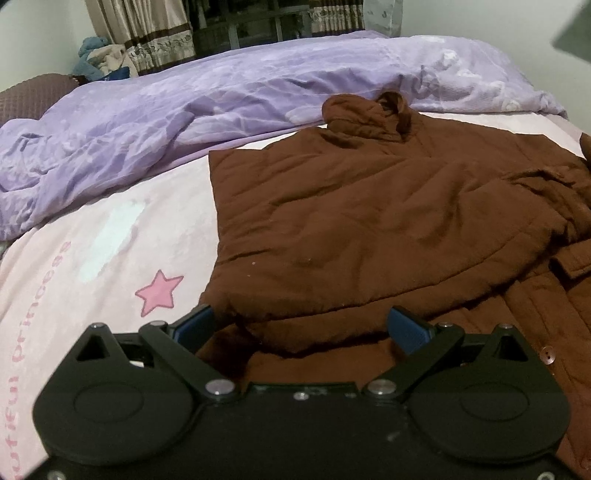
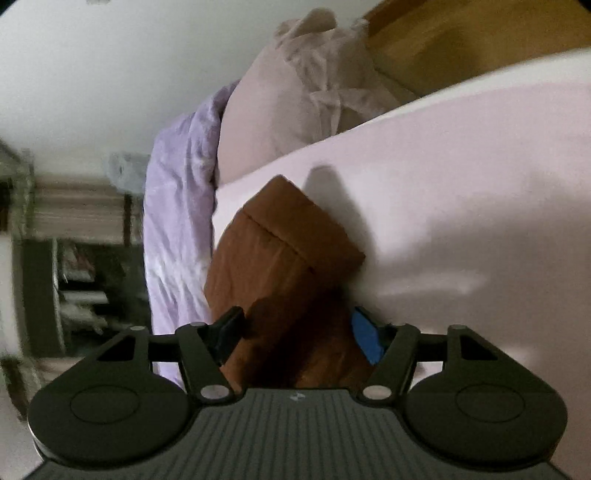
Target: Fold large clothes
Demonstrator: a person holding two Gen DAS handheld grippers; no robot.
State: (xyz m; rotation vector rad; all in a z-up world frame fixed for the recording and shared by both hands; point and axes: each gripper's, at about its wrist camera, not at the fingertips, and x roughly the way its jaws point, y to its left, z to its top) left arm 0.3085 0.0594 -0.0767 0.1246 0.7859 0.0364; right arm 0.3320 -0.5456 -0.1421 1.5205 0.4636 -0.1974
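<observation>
A brown padded coat (image 1: pixel 369 206) lies on the pink bed sheet (image 1: pixel 110 229), its left part folded over the body and its collar toward the far side. My left gripper (image 1: pixel 303 326) stands open and wide at the coat's near edge, with the folded hem between its fingers (image 1: pixel 408 328). In the right wrist view the picture is rolled on its side. There a brown sleeve (image 2: pixel 280 258) with a turned cuff rests on the sheet (image 2: pixel 461 206). My right gripper (image 2: pixel 297 336) straddles this sleeve with jaws wide. The fabric fills the gap between them, with no visible squeeze.
A crumpled lilac duvet (image 1: pixel 184 107) runs along the far side of the bed. A pale pillow (image 2: pixel 288 92) leans against a wooden headboard (image 2: pixel 461 40). Curtains (image 1: pixel 147 33) and a dark shelf stand behind the bed.
</observation>
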